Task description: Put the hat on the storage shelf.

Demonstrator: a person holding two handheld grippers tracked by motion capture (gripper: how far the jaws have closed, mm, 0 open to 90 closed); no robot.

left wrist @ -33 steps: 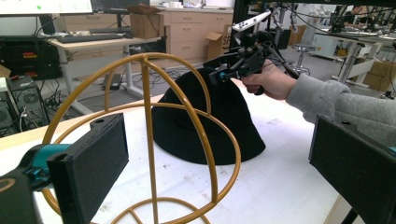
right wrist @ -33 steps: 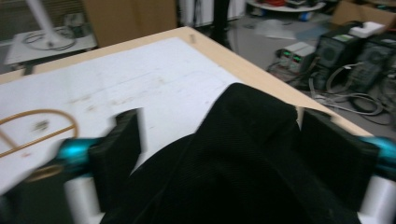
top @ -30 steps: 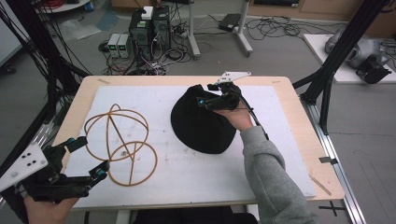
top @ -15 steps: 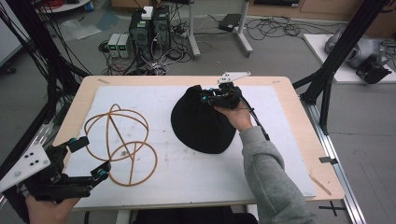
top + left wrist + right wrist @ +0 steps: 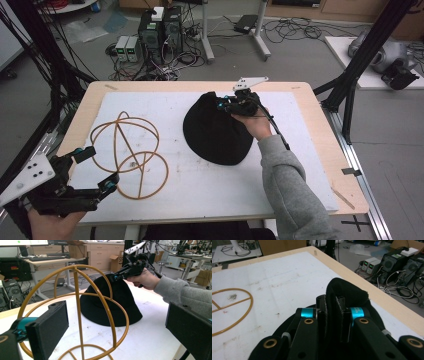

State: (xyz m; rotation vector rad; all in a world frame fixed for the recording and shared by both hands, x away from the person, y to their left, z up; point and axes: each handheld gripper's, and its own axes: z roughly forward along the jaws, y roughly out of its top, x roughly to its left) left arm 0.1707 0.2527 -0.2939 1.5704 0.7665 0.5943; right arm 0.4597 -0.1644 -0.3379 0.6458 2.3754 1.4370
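The black hat [image 5: 215, 132] lies on the table [image 5: 300, 90], right of centre, with a fold at its far edge pinched in the right gripper [image 5: 229, 105]; the gold wire stand [image 5: 131, 155] stands to the hat's left, apart from it; the left gripper [image 5: 97, 167], jaws spread and holding nothing, sits just beside the stand's near side; so the hat likely must travel leftward onto the stand, and the left gripper is the nearer to steady it
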